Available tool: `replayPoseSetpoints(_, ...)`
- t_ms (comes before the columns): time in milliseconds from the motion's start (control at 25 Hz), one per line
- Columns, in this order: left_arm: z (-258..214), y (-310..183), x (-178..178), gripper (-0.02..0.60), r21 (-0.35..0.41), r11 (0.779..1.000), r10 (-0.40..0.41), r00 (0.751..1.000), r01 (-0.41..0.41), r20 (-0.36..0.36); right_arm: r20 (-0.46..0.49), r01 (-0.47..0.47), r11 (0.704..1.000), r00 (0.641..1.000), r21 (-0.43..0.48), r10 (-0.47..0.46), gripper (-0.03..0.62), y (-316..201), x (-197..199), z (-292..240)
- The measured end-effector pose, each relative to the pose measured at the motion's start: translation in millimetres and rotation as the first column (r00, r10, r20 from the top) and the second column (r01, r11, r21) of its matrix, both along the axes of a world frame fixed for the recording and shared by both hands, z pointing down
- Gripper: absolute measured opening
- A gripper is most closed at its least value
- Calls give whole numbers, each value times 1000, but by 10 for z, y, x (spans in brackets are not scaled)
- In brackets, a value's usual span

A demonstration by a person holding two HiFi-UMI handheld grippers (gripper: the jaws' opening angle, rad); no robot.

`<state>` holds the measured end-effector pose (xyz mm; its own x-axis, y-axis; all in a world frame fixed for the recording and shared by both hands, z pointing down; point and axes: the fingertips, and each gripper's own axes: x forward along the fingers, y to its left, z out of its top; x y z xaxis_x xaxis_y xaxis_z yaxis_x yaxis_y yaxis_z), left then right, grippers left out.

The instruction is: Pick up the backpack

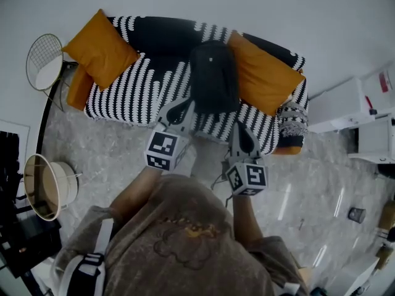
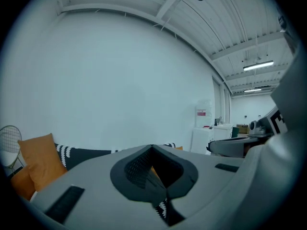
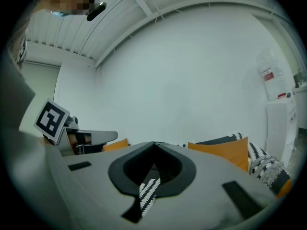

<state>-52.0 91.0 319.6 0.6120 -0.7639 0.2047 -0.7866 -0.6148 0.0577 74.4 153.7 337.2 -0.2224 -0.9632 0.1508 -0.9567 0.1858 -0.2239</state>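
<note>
ahead, backpack (image 1: 213,76) just beyond left gripper (image 1: 180,110), right gripper (image 1: 242,138); both closed, empty

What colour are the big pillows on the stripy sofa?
Orange. The head view shows the pillows best, lying on the black-and-white sofa.

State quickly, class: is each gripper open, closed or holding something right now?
Left gripper: closed, holding nothing.
Right gripper: closed, holding nothing.
</note>
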Motion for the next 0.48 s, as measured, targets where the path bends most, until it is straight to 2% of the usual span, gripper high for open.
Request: replayPoseSetpoints(480, 167, -1301, 272, 0, -22, 1000, 8, 1000, -8, 13, 6, 16, 1000, 1000, -9, -16, 0, -1338, 238, 80)
